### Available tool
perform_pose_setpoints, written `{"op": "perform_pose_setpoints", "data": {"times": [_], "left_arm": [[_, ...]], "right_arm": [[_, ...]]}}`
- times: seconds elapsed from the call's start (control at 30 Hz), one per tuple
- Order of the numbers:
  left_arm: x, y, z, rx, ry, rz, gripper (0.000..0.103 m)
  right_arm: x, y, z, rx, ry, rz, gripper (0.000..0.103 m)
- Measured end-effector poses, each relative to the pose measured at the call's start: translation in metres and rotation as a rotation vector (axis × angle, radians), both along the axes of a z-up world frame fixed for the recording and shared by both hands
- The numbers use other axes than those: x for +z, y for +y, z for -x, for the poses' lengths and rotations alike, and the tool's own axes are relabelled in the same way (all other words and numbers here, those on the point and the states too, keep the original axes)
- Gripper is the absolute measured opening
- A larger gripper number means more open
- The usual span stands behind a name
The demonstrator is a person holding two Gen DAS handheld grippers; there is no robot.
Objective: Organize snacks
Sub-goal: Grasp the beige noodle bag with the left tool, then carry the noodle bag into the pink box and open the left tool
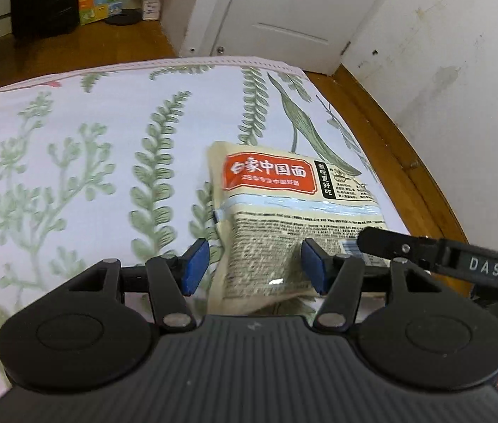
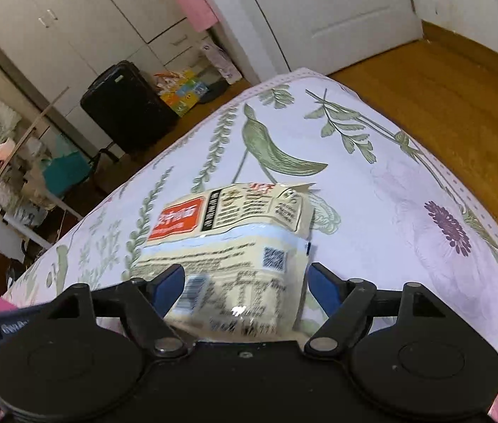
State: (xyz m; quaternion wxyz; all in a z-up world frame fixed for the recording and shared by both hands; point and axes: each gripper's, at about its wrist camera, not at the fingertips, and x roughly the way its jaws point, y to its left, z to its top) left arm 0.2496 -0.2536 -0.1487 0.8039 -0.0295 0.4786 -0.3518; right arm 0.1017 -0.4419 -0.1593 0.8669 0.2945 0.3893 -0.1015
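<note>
Both claws straddle one noodle packet point(image 1: 284, 211) lying on the floral bedsheet point(image 1: 90, 148): left gripper point(image 1: 252, 264) and right gripper point(image 2: 245, 289) gape unclenched, so seat pads squarely across its edges before squeezing.

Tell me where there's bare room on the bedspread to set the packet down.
Left of the packet, the bedspread lies bare out to its far hem. A second bare patch lies beyond the packet, by the purple flower. It is crowded at the packet's near end, between the left gripper and right gripper.
</note>
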Motion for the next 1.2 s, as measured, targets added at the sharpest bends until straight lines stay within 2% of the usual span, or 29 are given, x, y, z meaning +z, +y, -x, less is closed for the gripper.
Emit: {"op": "perform_pose_setpoints", "data": {"times": [0.1, 0.2, 0.27, 0.4, 0.53, 0.73, 0.87, 1.2], "left_arm": [[-0.006, -0.007, -0.006, -0.014, 0.046, 0.028, 0.053], [-0.005, -0.006, -0.007, -0.004, 0.080, 0.042, 0.047], [0.000, -0.004, -0.002, -0.018, 0.073, 0.028, 0.046], [0.010, 0.006, 0.015, -0.058, 0.060, -0.037, 0.046], [0.020, 0.025, 0.031, -0.057, 0.057, -0.077, 0.046], [0.039, 0.059, 0.056, -0.060, 0.043, -0.115, 0.046], [0.051, 0.080, 0.075, -0.041, 0.001, -0.161, 0.046], [0.069, 0.151, 0.110, 0.018, 0.032, -0.169, 0.046]], "right_arm": [[-0.009, -0.007, -0.010, 0.011, 0.016, -0.044, 0.081], [-0.008, -0.006, -0.009, 0.020, 0.017, -0.070, 0.065], [-0.002, 0.001, -0.008, 0.041, 0.037, -0.040, 0.061], [0.009, 0.022, -0.006, 0.136, 0.079, 0.010, 0.061], [0.015, 0.040, 0.001, 0.203, 0.112, -0.006, 0.061], [0.028, 0.068, 0.020, 0.282, 0.114, -0.023, 0.061], [0.034, 0.094, 0.029, 0.363, 0.126, -0.043, 0.061], [0.054, 0.151, 0.044, 0.499, 0.126, -0.056, 0.060]]}}
